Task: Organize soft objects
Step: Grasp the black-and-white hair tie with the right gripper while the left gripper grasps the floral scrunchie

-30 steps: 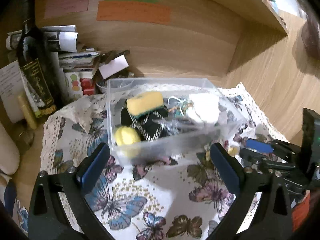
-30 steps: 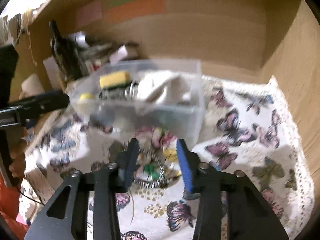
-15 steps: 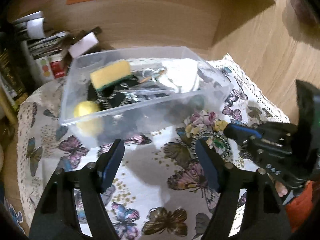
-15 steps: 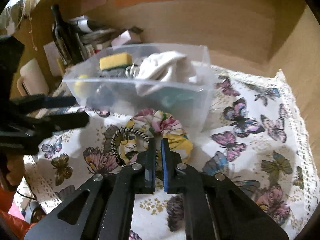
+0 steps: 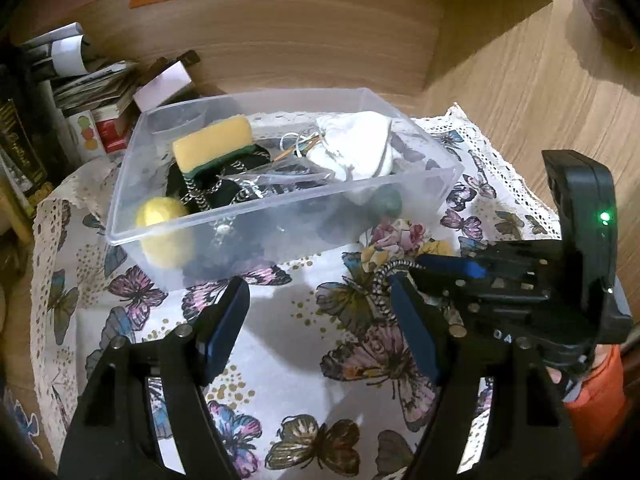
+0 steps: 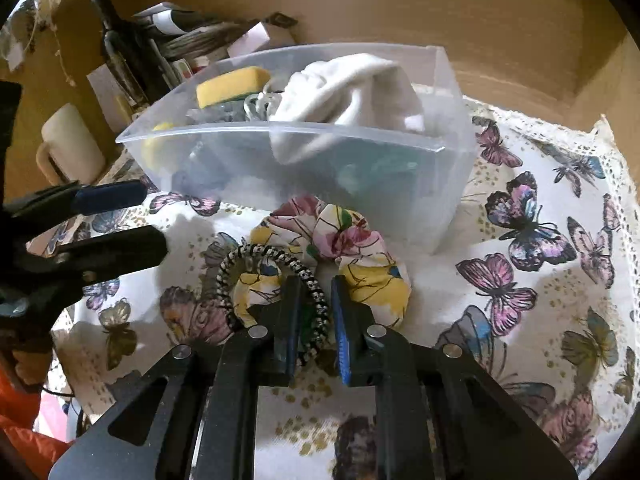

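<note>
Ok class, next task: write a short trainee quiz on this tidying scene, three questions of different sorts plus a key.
1. True or false: the yellow sponge with green backing lies inside the clear plastic box.
2. Where is the floral fabric scrunchie?
A. inside the box
B. on the butterfly-print tablecloth, in front of the box
C. on top of the sponge
3. Short answer: which claw's fingers straddle the black-and-white braided hair tie?

Key: 1 true; 2 B; 3 the right claw.
</note>
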`<state>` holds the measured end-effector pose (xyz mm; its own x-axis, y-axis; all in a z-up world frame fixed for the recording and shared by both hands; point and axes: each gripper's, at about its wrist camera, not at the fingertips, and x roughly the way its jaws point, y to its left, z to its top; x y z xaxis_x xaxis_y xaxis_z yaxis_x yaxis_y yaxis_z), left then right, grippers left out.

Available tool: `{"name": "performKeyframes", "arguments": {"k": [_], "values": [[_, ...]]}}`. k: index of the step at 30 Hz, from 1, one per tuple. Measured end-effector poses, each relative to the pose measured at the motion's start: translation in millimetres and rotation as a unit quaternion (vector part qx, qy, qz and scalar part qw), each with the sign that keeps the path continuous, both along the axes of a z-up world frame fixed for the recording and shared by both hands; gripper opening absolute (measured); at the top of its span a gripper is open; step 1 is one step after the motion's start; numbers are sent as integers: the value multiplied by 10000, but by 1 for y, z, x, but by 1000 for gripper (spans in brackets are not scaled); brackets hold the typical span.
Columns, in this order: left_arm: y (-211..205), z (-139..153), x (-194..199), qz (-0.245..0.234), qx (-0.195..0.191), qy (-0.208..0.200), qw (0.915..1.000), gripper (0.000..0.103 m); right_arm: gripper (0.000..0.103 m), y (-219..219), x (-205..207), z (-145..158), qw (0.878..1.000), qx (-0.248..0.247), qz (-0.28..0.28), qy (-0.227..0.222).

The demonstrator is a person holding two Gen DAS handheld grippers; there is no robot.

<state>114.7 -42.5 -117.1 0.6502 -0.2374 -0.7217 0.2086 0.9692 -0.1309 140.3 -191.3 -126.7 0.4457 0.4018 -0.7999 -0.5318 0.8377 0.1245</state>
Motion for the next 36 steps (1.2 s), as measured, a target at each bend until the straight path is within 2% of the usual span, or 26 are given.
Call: {"name": "performKeyframes", "arguments": {"k": [4,7,16,22,26,31,33,34,35,36], "values": [[2,0,-1,13,17,-1,10000,74,8,5,-4,0,9997,-148,60,-175],[1,-1,2,21,16,35,10000,74,7,2,-14,9,9987,-132,11,-484],[-23,-8,22,-202,-103,324,9992,74,7,-61,-42,48,9912,473,-761,-977],[-41,-11,34,-350,-324,516,9975,74,7,-82,-58,67,9840,489,-1077,-1329],[-56,-8,34,-522,-403,496,9966,74,7,-90,-61,73,9807,427,-1258,-1435],[-87,-17,37,-811,-209,626,9945,74,7,-100,-64,73,9782,446,-1419,-1446],[-102,-28,41,-985,-60,830,9917,70,7,-103,-65,72,9779,487,-1459,-1419],[-106,-32,42,-1009,39,861,9912,62,7,-103,-66,72,9778,501,-1468,-1409],[-110,-32,38,-994,207,728,9922,53,7,-103,-67,71,9779,513,-1466,-1398],[-115,-31,35,-1069,330,666,9915,36,7,-102,-67,71,9780,512,-1461,-1396]]}}
